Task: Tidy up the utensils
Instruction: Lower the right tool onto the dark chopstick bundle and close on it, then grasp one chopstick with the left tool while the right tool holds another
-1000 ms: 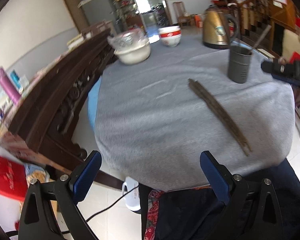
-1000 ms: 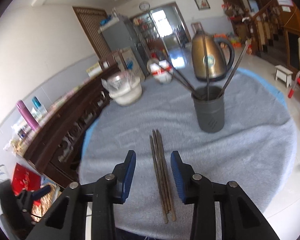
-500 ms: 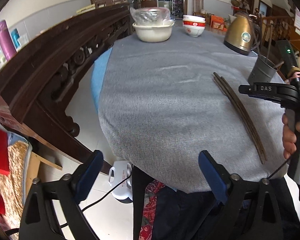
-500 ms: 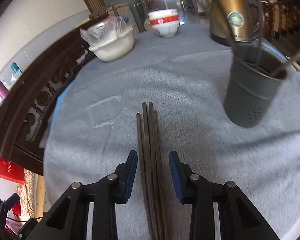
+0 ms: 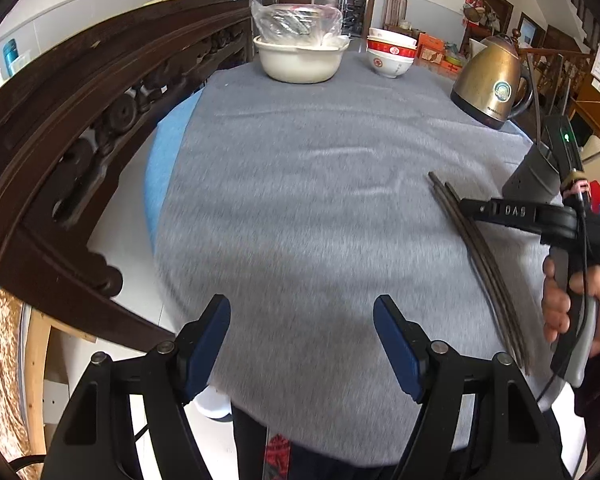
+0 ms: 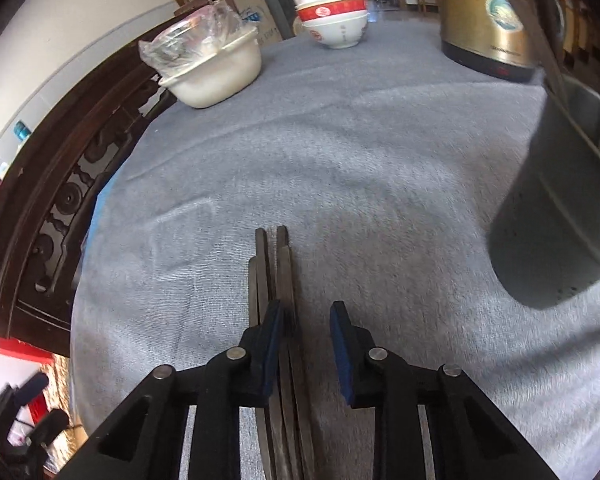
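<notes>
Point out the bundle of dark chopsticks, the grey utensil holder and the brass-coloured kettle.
chopsticks (image 6: 269, 268), right wrist view, on the upper shafts ahead of the fingers.
utensil holder (image 6: 556, 224), right wrist view, on its grey side wall.
kettle (image 5: 490, 84), left wrist view, on the body's front.

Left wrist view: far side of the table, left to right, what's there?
Cream basin covered with a plastic bag → stacked red-and-white bowls → brass-coloured kettle → grey utensil holder, partly hidden behind the right hand-held gripper.

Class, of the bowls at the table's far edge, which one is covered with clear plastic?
The cream bowl, the larger one on the left; the red-and-white bowls beside it are stacked and uncovered.
</notes>
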